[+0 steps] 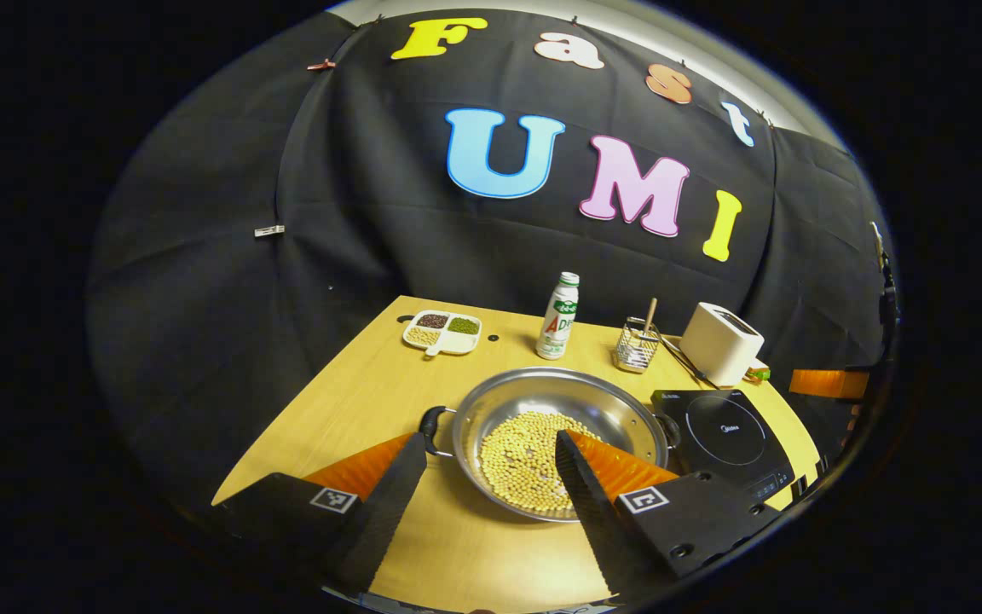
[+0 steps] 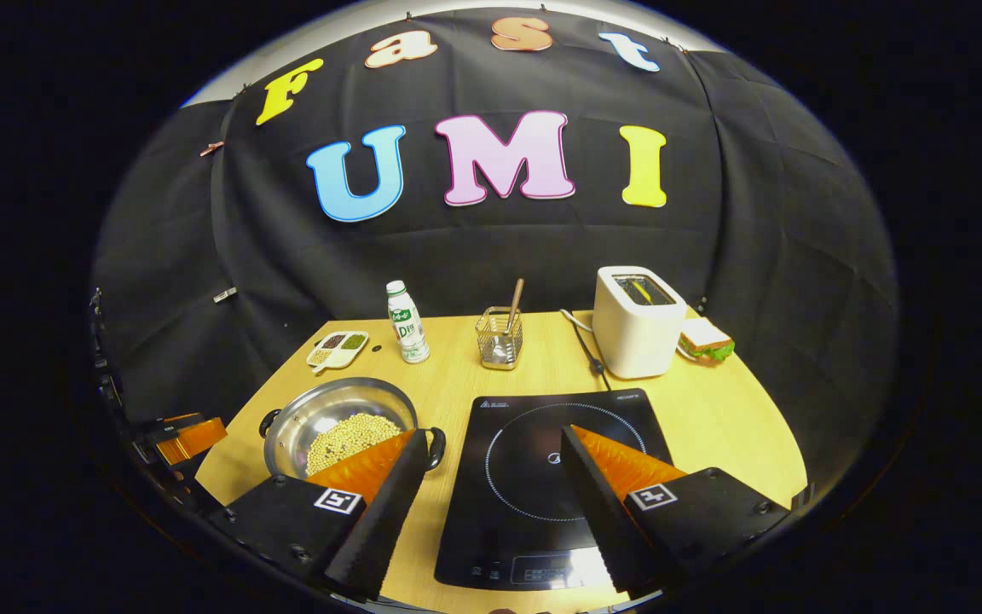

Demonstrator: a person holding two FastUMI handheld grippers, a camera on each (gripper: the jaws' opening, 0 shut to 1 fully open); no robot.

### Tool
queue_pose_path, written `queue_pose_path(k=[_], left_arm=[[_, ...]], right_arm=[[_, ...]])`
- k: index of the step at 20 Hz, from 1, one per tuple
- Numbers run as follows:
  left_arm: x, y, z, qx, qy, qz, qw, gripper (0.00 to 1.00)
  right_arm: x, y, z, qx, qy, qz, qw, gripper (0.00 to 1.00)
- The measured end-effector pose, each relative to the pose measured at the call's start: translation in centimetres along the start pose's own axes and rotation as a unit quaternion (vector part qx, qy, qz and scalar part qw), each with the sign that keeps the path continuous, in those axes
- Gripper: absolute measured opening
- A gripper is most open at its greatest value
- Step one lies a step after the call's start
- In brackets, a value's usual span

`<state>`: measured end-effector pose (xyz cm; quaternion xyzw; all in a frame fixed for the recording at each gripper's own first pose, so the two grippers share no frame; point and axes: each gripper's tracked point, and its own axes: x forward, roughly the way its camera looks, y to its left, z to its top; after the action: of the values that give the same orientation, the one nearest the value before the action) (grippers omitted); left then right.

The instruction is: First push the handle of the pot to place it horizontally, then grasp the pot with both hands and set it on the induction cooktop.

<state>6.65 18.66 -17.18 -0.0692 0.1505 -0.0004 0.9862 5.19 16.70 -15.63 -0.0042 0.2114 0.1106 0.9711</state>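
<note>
the left tool (image 1: 484,465) hovers with its fingers wide apart above the near part of the table (image 1: 346,409), holding nothing. between them sits the steel pot (image 1: 559,439) of soybeans (image 1: 525,460), its black handle (image 1: 431,429) just beyond the left finger. the induction cooktop (image 1: 725,439) lies touching the pot, toward the table's right edge. along the far edge stand a divided dish of beans (image 1: 442,331), a bottle (image 1: 559,317), a wire utensil holder (image 1: 636,344) and a white toaster (image 1: 721,343).

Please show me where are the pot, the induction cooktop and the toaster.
pot (image 1: 610,409): left gripper view, bare inner wall.
induction cooktop (image 2: 534,443): right gripper view, glass top inside the ring.
toaster (image 2: 636,341): right gripper view, white front side.
</note>
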Motion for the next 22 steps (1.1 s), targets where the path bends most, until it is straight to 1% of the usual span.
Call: queue_pose_path(k=[3,5,7,9,11,12,16,19,22], left_arm=[[1.2,3.0,0.3,0.018,0.001,0.006,1.000,0.95],[2.5,4.0,0.5,0.033,0.004,0.003,0.999,0.95],[3.6,4.3,0.8,0.034,0.004,-0.009,0.999,0.95],[4.4,4.5,0.8,0.024,0.004,-0.019,1.000,0.96],[5.4,4.6,0.4,0.020,0.014,-0.027,0.999,0.96],[6.0,4.7,0.2,0.020,0.019,-0.029,0.999,0.95],[8.4,4.7,-0.2,0.018,0.031,-0.040,0.999,0.95],[9.8,4.7,-1.0,0.017,0.047,-0.048,0.998,0.95],[11.5,4.7,-1.8,0.011,0.064,-0.054,0.996,0.95]], right_arm=[[1.7,1.7,-0.6,-0.017,0.007,-0.001,1.000,0.97],[3.1,2.8,-1.1,-0.022,0.019,0.002,1.000,0.97],[4.6,4.0,-1.6,-0.020,0.033,0.006,0.999,0.97],[6.7,5.3,-2.0,-0.021,0.042,0.015,0.999,0.98],[8.8,6.6,-3.1,-0.007,0.063,0.029,0.998,0.99],[9.8,7.1,-3.4,0.004,0.065,0.036,0.997,0.98],[13.3,7.7,-5.3,0.046,0.095,0.036,0.994,0.99],[15.6,8.1,-6.8,0.051,0.118,0.041,0.991,0.99],[16.6,8.4,-8.2,0.054,0.141,0.046,0.987,0.99]])
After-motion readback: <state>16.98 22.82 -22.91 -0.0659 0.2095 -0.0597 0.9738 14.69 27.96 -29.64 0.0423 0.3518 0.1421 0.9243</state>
